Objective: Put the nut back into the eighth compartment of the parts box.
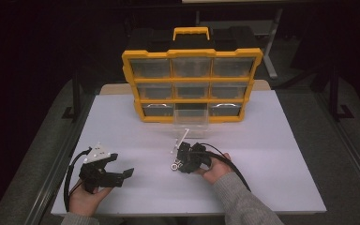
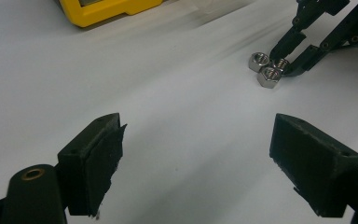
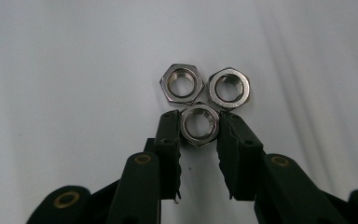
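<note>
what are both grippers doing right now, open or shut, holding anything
Left gripper: open, jaws wide apart over the white table, holding nothing.
Right gripper: shut on the nearest shiny steel hex nut; two more steel nuts lie just beyond it.

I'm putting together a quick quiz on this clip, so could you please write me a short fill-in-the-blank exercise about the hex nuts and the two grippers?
1. On the white table, ____ hex nuts lie close together.
2. The right gripper is closed on the nearest nut, with one ____ on each side of it.
3. The left gripper has its jaws ____ with nothing between them.
4. Behind the nuts stands a yellow organizer with a ____ handle on top.

Missing words: three; jaw; open; yellow
</note>
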{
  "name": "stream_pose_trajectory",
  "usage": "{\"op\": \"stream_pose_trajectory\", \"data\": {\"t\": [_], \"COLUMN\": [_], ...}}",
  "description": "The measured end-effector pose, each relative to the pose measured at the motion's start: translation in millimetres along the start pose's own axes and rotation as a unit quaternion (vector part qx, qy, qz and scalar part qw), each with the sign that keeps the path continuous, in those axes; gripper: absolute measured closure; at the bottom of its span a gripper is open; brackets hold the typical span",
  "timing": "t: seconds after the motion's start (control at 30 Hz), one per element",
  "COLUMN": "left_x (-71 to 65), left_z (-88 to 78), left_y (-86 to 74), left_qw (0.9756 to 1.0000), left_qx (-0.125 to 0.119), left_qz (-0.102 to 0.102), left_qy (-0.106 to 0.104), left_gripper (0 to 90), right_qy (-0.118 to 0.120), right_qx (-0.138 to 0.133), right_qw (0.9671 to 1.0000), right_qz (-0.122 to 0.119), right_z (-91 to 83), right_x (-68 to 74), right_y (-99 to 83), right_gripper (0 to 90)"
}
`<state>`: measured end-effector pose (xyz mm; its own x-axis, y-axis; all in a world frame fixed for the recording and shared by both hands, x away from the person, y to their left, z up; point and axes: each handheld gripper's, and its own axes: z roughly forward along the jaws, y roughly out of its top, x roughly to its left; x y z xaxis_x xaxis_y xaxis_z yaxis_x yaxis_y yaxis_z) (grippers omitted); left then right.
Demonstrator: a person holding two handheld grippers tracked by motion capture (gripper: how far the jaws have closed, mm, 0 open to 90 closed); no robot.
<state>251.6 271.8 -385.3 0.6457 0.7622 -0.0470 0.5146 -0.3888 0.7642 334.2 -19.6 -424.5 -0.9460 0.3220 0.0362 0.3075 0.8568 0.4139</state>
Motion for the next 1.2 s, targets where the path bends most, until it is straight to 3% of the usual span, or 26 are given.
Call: {"op": "stream_pose_trajectory", "data": {"t": [0.03, 0.07, 0.13, 0.17, 0.23, 0.27, 0.57, 0.7, 1.2], "left_x": [0.1, 0.4, 0.3, 0.4, 0.6, 0.6, 2.0, 3.2, 2.6], "left_z": [0.0, -0.1, 0.4, 0.4, 0.2, 0.1, -0.6, -3.0, -2.6], "left_y": [0.0, 0.0, -0.1, -0.1, -0.1, -0.1, 0.0, 0.1, 0.7], "left_qw": [1.0000, 1.0000, 1.0000, 1.0000, 1.0000, 1.0000, 0.9999, 1.0000, 1.0000], "left_qx": [0.001, 0.003, 0.003, 0.004, 0.003, 0.003, 0.007, 0.004, 0.003], "left_qz": [0.001, 0.002, 0.001, 0.002, 0.002, 0.002, 0.007, 0.006, 0.001], "left_qy": [0.000, 0.000, 0.000, 0.000, 0.000, 0.000, 0.002, 0.004, 0.002], "left_gripper": [16.5, 16.6, 16.6, 16.6, 16.5, 16.6, 16.6, 16.5, 16.5], "right_qy": [0.002, 0.005, 0.007, 0.013, 0.017, 0.022, 0.049, 0.053, 0.042], "right_qx": [0.001, 0.009, -0.005, 0.005, -0.008, 0.002, -0.019, -0.043, -0.070], "right_qw": [1.0000, 0.9998, 1.0000, 0.9998, 0.9998, 0.9996, 0.9986, 0.9976, 0.9967], "right_qz": [0.000, 0.016, -0.004, 0.017, 0.001, 0.021, 0.006, 0.001, 0.000], "right_z": [-0.1, -1.1, 0.2, -1.4, -0.3, -1.3, -11.0, -23.9, -81.2], "right_x": [-0.2, 1.3, -3.6, -2.1, -6.3, -4.6, -14.1, -19.8, -38.8], "right_y": [0.0, -0.2, -0.5, -0.9, -1.0, -1.4, -3.0, -2.3, 15.8], "right_gripper": [68.9, 69.0, 69.1, 69.1, 69.1, 69.2, 69.2, 69.2, 69.2]}}
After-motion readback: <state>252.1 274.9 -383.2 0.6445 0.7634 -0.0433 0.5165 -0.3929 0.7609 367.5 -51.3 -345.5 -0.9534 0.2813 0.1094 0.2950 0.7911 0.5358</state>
